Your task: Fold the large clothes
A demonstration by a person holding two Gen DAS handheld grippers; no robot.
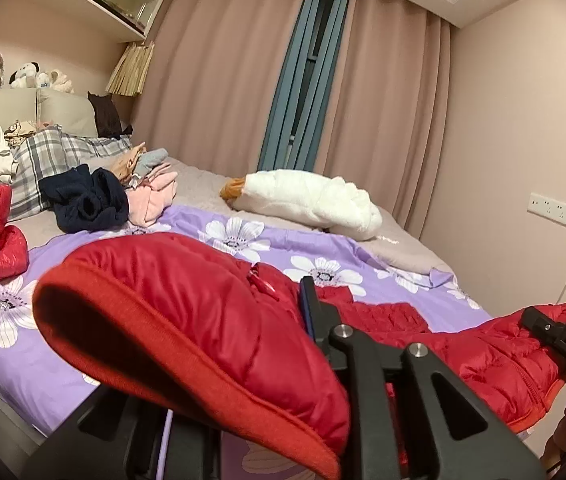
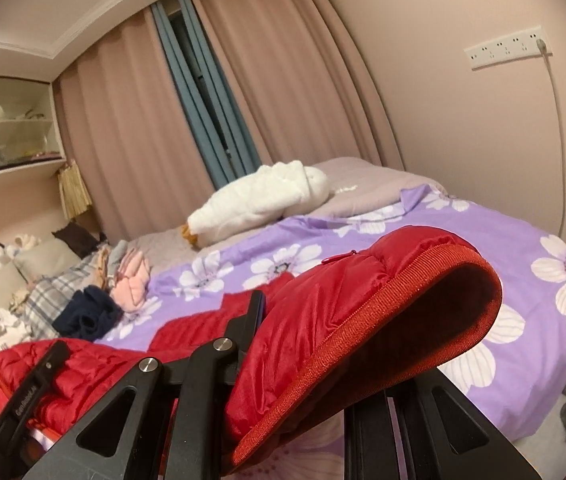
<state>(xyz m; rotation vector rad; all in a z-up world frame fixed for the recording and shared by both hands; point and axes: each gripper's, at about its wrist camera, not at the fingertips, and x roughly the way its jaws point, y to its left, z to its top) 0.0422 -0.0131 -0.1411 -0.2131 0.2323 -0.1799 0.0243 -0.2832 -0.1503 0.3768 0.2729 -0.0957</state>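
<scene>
1. A red jacket (image 1: 211,304) lies across the purple flowered sheet (image 1: 43,368) at the near edge of the bed, its ribbed hem lifted up off the sheet.
2. The left gripper (image 1: 307,320) is clamped on one hem corner; the fabric drapes over the fingers and hides one of them.
3. The right gripper (image 2: 259,312) is pinched on the other hem corner of the jacket (image 2: 323,320), fabric folding over it likewise.
4. Further back on the bed: a navy garment (image 1: 83,200) touching a pink one (image 1: 153,200), and a white plush (image 1: 307,200) near the curtain (image 1: 223,80).
</scene>
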